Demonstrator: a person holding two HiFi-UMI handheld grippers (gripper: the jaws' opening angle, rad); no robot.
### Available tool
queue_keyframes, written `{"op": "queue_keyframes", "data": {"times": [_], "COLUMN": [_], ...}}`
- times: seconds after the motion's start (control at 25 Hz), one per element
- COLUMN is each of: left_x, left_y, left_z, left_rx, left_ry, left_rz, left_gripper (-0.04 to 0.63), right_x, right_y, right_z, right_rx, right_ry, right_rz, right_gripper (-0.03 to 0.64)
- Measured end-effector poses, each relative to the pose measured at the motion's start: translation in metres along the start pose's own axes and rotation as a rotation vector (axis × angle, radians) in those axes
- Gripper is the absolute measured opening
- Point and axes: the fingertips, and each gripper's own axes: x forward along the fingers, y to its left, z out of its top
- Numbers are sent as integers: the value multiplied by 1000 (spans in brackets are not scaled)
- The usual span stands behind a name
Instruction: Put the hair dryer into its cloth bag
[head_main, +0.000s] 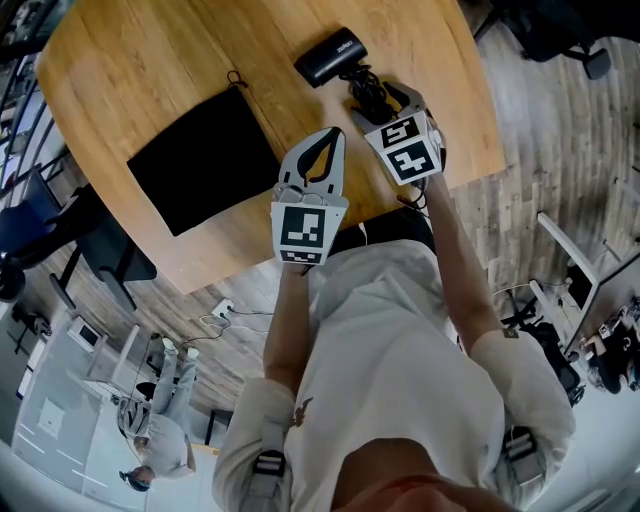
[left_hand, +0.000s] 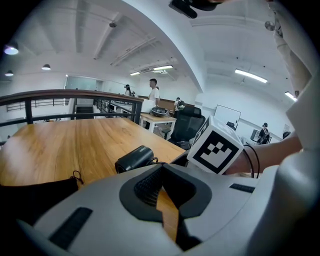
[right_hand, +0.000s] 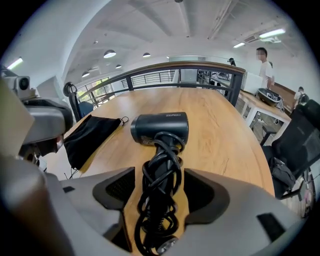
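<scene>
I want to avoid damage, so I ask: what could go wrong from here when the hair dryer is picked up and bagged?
The cord is wound in loose loops around the hair dryer handle, between the jaws of the open right gripper. A grip might catch only loops and slip. The cloth bag lies flat, and the shut left gripper is apart from it, so its mouth may stay closed.
</scene>
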Motion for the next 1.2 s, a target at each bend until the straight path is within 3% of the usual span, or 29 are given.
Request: {"op": "queue_keyframes", "data": {"times": [0.24,0.28,0.56,1.2], "left_x": [-7,-8,-14,-29], "left_y": [13,16,35,72], "left_z": [-11,-13,-27,-60], "left_rx": [-32,-37,-75,-154], "left_ry": [21,26,43,94], "left_rz": [39,47,93,205], "left_gripper": [20,20,20,21], "right_x": [16,17,18,6], "right_y": [-1,-1,-3,18], "right_z": [-8,-8,-7,-8], "right_rx": [4,5,3,-124], "right_ry": [66,68,49,41], "right_rz": [-5,-9,-2,56], "right_gripper": [291,256,241,238]}}
